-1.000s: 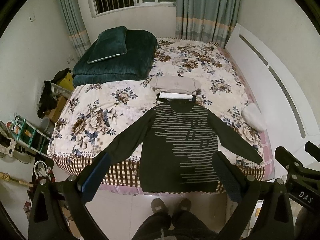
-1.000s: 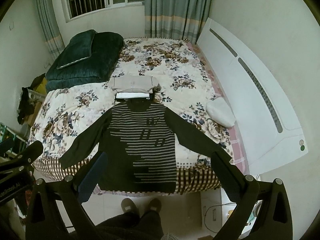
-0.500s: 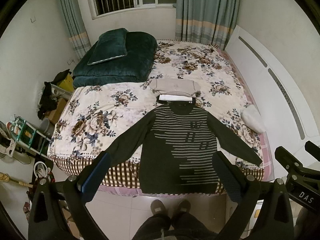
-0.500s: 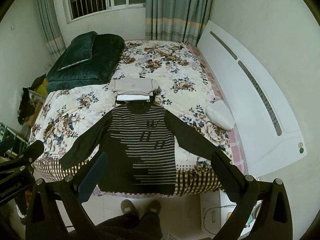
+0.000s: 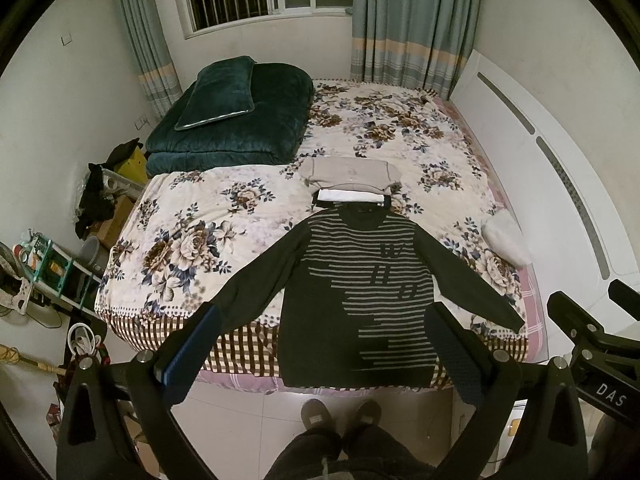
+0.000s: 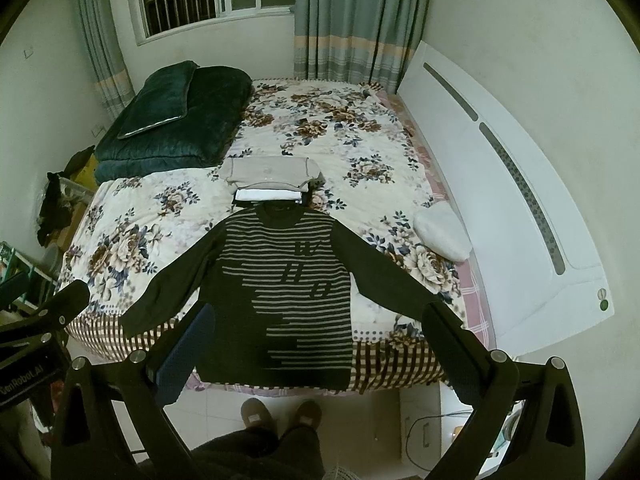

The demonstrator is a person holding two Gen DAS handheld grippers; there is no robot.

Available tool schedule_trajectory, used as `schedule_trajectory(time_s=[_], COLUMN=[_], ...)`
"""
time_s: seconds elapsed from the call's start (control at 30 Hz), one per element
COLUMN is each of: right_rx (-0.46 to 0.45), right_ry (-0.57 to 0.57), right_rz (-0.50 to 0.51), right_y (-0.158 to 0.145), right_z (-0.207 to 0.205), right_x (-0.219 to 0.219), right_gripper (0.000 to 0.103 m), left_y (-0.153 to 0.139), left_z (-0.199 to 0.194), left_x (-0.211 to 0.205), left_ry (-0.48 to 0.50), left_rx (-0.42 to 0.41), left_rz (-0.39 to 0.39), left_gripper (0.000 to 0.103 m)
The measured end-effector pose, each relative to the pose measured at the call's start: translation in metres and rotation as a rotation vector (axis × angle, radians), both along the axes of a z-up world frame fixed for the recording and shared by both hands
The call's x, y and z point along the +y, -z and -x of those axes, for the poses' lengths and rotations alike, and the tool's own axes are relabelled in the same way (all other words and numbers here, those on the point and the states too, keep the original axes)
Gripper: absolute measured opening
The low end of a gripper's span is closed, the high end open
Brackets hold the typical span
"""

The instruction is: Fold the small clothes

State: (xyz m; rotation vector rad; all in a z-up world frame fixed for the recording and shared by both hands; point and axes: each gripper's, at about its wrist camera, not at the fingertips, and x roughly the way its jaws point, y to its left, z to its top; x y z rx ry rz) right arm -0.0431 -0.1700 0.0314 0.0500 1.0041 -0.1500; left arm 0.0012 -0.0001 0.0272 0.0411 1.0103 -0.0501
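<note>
Bed (image 5: 248, 204) fills frame; striped sweater (image 5: 360, 296) lies flat at 6 o'clock, sleeves splayed toward 8 and 4, hem over the edge, probably spread for folding. Folded stack (image 5: 352, 178) at 12 of its collar. Left gripper (image 5: 324, 348) and right gripper (image 6: 316, 344) wide, empty, hovering above.

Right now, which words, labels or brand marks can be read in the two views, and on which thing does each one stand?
"DAS": white letters on the right tool, seen from the left wrist view.
"GenRobot.AI": on the left tool, seen from the right wrist view; first letter cut off.
"W H O": likely, on the striped sweater; blurred, uncertain.
Folded clothes: no text readable.
</note>
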Motion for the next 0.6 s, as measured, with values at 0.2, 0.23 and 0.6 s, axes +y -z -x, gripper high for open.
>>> schedule_trajectory(time_s=[0.2,0.23,0.6], right_rx=[0.000,0.000,-0.001], right_ry=[0.000,0.000,0.000], right_rz=[0.000,0.001,0.001], right_y=[0.0010,0.0012,0.0014], right_z=[0.0006,0.0008,0.0011], right_x=[0.0006,0.0006,0.0017], right_gripper=[0.103,0.103,0.103], left_y=[0.0001,0.0002,0.0008], left_z=[0.0000,0.0001,0.0005], left_x=[-0.0004,-0.0003,-0.0004], left_ry=[0.001,0.002,0.000], left_rx=[0.001,0.000,-0.001], left_rz=[0.002,0.000,0.000], left_gripper=[0.103,0.103,0.103])
